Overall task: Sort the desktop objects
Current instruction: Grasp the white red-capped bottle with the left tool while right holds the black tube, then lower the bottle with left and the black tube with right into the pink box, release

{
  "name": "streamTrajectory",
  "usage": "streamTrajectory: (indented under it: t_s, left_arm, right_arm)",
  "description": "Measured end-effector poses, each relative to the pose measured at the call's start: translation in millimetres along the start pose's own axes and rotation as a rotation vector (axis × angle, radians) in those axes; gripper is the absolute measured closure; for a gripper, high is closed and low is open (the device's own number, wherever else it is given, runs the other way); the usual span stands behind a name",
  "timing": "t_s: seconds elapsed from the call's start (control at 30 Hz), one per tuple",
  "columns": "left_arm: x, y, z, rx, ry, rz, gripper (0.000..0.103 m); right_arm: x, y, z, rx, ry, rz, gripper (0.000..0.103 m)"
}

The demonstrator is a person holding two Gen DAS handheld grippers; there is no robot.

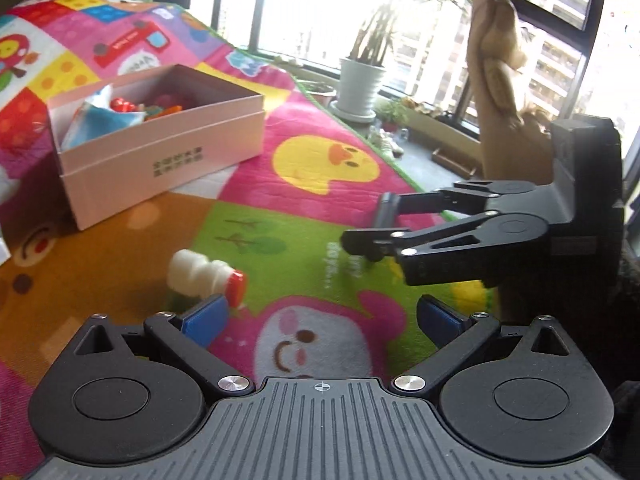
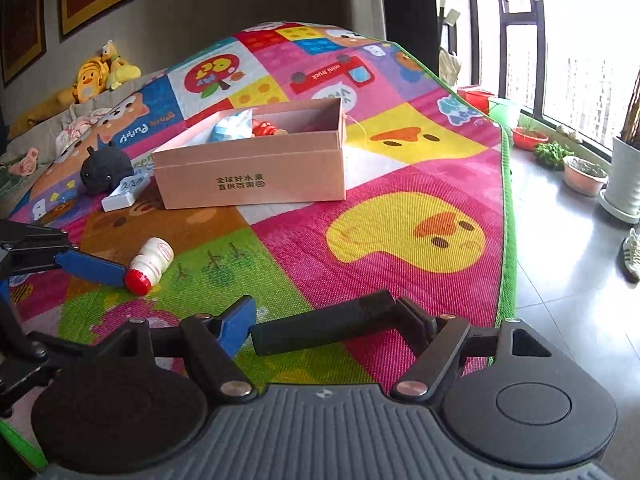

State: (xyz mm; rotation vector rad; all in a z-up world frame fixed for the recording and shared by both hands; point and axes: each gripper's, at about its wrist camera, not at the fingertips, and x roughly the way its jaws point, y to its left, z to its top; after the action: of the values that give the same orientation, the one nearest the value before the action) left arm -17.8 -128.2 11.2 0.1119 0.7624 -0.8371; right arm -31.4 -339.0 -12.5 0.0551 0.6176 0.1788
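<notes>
A small white bottle with a red cap (image 1: 204, 276) lies on its side on the colourful mat, just ahead of my left gripper's left finger; it also shows in the right wrist view (image 2: 150, 260). My left gripper (image 1: 320, 320) is open and empty, low over the mat. My right gripper (image 2: 324, 326) is shut on a black cylinder (image 2: 324, 326) held crosswise between its fingers. It shows from the side in the left wrist view (image 1: 376, 228). A pink open box (image 2: 248, 176) holding several toys stands further back; it also shows in the left wrist view (image 1: 160, 160).
A black knitted ball (image 2: 106, 168) and a small white block (image 2: 122, 196) lie left of the box. The mat's green edge (image 2: 506, 200) runs along the right, with tiled floor and plant pots (image 2: 584, 176) beyond. Plush toys (image 2: 100, 76) sit at the back left.
</notes>
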Motion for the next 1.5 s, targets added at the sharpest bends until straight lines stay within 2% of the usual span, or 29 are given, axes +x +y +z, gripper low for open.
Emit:
streamTrajectory:
  t_s: [0.07, 0.1, 0.23, 0.3, 0.33, 0.43, 0.53, 0.63, 0.7, 0.83, 0.9, 0.97, 1.1, 1.23, 1.37, 1.5]
  left_arm:
    - [-3, -4, 0, 0.033, -0.011, -0.006, 0.000]
    - [-4, -3, 0, 0.041, -0.016, 0.024, 0.000]
    - [2, 15, 6, 0.006, -0.006, 0.249, 0.000]
    - [6, 24, 8, -0.025, -0.006, 0.300, 0.001]
    - [7, 26, 8, -0.029, -0.010, 0.303, 0.004]
    - [12, 22, 7, 0.014, 0.002, 0.308, 0.028]
    - [13, 21, 7, 0.029, -0.001, 0.319, 0.031]
    - [13, 22, 8, 0.024, -0.014, 0.334, 0.052]
    - [10, 23, 8, 0.012, -0.024, 0.341, 0.052]
    - [-4, 23, 2, -0.008, -0.045, 0.348, 0.052]
    - [-12, 22, -4, -0.019, -0.048, 0.353, 0.052]
    - [-18, 22, -9, -0.027, -0.044, 0.359, 0.052]
    - [-29, 17, -14, -0.021, -0.050, 0.372, 0.052]
    - [-54, 13, 10, 0.026, -0.142, 0.402, 0.052]
    - [-77, 11, 68, 0.109, -0.299, 0.477, 0.052]
    - [-63, 21, 116, 0.135, -0.377, 0.540, 0.052]
  right_arm:
    - [-1, -2, 0, 0.005, -0.007, 0.011, 0.026]
    - [-1, -2, -1, 0.011, -0.007, 0.013, 0.026]
    - [-1, -3, -1, 0.025, -0.013, 0.030, 0.023]
    - [-1, -3, -1, 0.025, -0.014, 0.029, 0.020]
    - [-1, -2, -1, 0.025, -0.016, 0.027, 0.019]
    - [-2, 0, -1, 0.013, -0.018, 0.028, 0.017]
    - [-4, 5, -2, -0.040, -0.022, 0.043, 0.010]
    - [-7, 14, -3, -0.135, -0.016, 0.059, 0.006]
    - [-6, 15, -2, -0.171, 0.002, 0.076, 0.006]
    - [0, 6, 2, -0.138, 0.059, 0.114, 0.007]
    - [0, 8, 1, -0.155, 0.063, 0.094, 0.011]
    - [-2, 10, 2, -0.166, 0.067, 0.073, 0.026]
    - [-10, 11, 11, -0.144, 0.084, 0.083, 0.028]
    - [-41, 17, 37, -0.154, -0.019, 0.090, 0.028]
    - [-87, 21, 104, -0.193, -0.255, 0.071, 0.028]
    - [-91, 14, 164, -0.158, -0.340, 0.095, 0.028]
